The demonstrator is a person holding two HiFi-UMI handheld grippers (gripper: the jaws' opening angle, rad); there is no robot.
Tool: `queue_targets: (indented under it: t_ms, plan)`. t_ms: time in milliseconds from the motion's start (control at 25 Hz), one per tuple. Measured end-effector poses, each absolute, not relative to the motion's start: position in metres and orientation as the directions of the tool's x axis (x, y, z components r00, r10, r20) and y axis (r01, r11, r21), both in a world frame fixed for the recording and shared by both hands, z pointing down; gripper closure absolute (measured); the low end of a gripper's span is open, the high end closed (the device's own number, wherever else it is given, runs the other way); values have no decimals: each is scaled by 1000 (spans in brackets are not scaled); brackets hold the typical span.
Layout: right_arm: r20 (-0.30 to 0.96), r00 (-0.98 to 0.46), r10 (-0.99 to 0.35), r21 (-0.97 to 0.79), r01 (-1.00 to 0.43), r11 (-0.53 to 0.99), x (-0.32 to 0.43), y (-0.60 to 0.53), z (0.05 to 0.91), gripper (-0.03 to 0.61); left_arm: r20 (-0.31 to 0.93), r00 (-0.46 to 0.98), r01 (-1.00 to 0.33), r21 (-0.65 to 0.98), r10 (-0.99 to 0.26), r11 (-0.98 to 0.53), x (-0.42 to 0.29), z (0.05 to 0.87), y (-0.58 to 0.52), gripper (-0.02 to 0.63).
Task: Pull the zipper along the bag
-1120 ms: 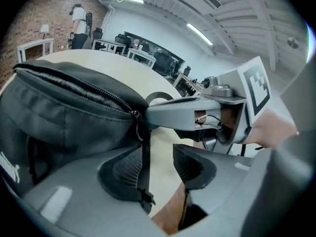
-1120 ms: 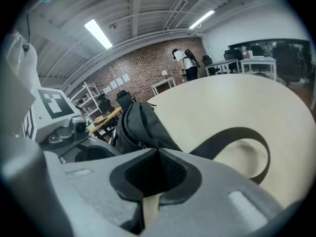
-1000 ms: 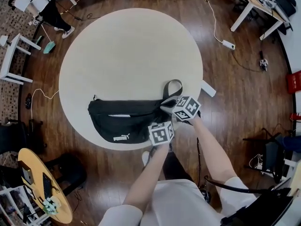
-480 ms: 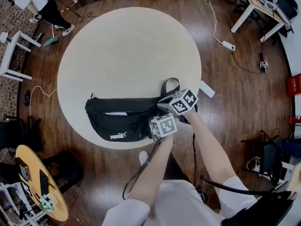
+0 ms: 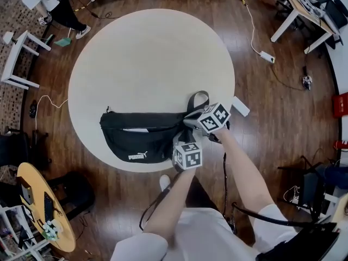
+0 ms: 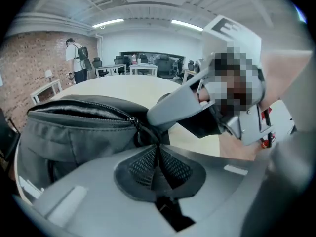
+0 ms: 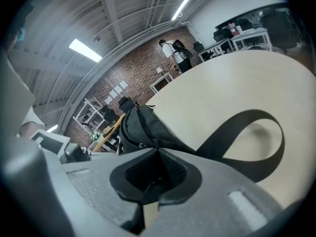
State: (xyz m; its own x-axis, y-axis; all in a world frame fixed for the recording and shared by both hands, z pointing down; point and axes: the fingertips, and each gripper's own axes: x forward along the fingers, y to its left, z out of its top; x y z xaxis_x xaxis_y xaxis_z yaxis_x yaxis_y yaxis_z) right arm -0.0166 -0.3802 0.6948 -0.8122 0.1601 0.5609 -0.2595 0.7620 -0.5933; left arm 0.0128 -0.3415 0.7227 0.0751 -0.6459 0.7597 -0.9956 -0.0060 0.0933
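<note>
Head view: black bag (image 5: 144, 137) lying at the 6 o'clock edge of the round table (image 5: 152, 58), its zipper partly open. Both grippers meet at the bag's 3 o'clock end. Left gripper (image 6: 157, 144): jaws clenched on the zipper pull (image 6: 143, 130). Right gripper (image 7: 158, 152): jaws clamped on the bag's end fabric, where the strap (image 7: 223, 132) loops toward 1 o'clock.

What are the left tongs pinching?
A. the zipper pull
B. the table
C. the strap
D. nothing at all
A: in the left gripper view the left tongs are shut on the zipper pull at the end of the bag.
</note>
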Motion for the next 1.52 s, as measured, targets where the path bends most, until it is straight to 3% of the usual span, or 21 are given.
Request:
queue_targets:
  t_ms: [440, 760, 880, 1080, 1120, 1280, 1400, 1520]
  plan:
    - [619, -783, 65, -493, -323, 808, -14, -381, 704, 584, 664, 326, -929, 357, -673, -97, -9, 657, -313, 591]
    - [674, -737, -57, -422, -447, 788, -11, -381, 709, 584, 624, 314, -919, 390, -716, -63, -93, 624, -300, 600]
    - [680, -727, -94, -421, -492, 762, -11, -381, 711, 586, 641, 372, -902, 419, -671, -99, -109, 630, -292, 600]
    - [683, -721, -115, -440, -532, 724, -12, -379, 714, 584, 641, 545, -835, 473, -540, -282, -49, 646, -283, 598]
    - [686, -719, -109, -439, -529, 726, -12, -379, 714, 584, 644, 565, -824, 475, -516, -310, -33, 651, -284, 582]
    - [696, -715, -65, -438, -495, 750, -14, -380, 713, 584, 699, 522, -850, 378, -489, -367, 6, 682, -301, 420]
    - [698, -715, -32, -441, -465, 768, -15, -378, 711, 584, 758, 419, -897, 258, -499, -360, 17, 709, -313, 367]
    - [696, -718, -11, -446, -445, 776, -14, -379, 709, 584, 804, 323, -932, 176, -499, -318, 24, 727, -323, 368]
